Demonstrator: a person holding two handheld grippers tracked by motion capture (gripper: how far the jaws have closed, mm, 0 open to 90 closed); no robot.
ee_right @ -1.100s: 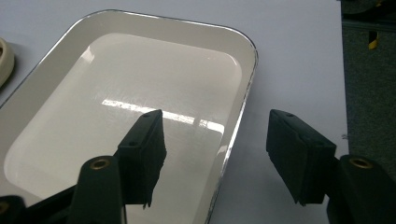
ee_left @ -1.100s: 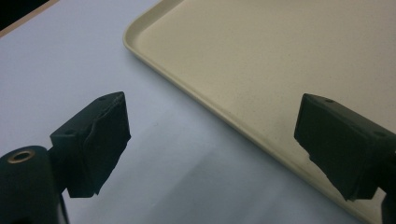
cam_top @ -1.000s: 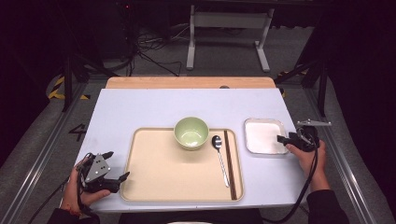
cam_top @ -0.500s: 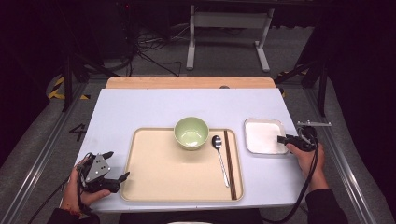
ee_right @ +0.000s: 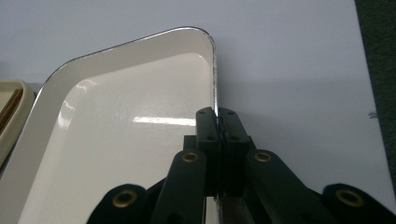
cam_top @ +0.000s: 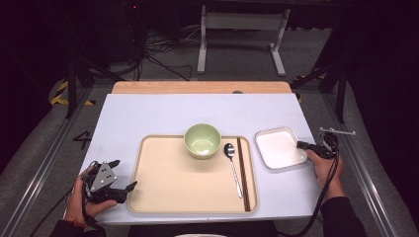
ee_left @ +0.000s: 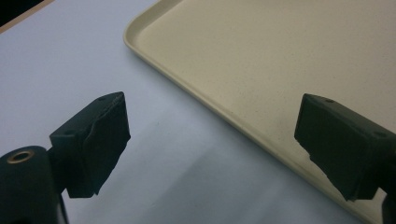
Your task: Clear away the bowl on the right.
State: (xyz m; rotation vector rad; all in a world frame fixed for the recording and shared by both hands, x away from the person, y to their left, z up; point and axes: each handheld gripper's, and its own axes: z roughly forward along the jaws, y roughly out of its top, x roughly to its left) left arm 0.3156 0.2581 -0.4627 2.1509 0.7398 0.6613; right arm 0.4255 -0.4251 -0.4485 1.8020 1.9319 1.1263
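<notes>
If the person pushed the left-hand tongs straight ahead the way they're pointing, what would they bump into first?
Probably the raised rim of the beige rectangular plastic tray. The left tongs hang open, their jaws either side of that near edge, just above the white table. Height is hard to judge, so they might slide over it.

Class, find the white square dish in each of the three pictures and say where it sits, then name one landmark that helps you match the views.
High view: the white dish lies right of the tray, its right rim at the right gripper.
Left gripper view: no dish here; the tray's edge crosses between open jaws.
Right gripper view: the dish spreads across the left and centre, its right rim pinched in the shut jaws.
Shared landmark: the beige tray, whose corner sits at that view's left edge.
</notes>
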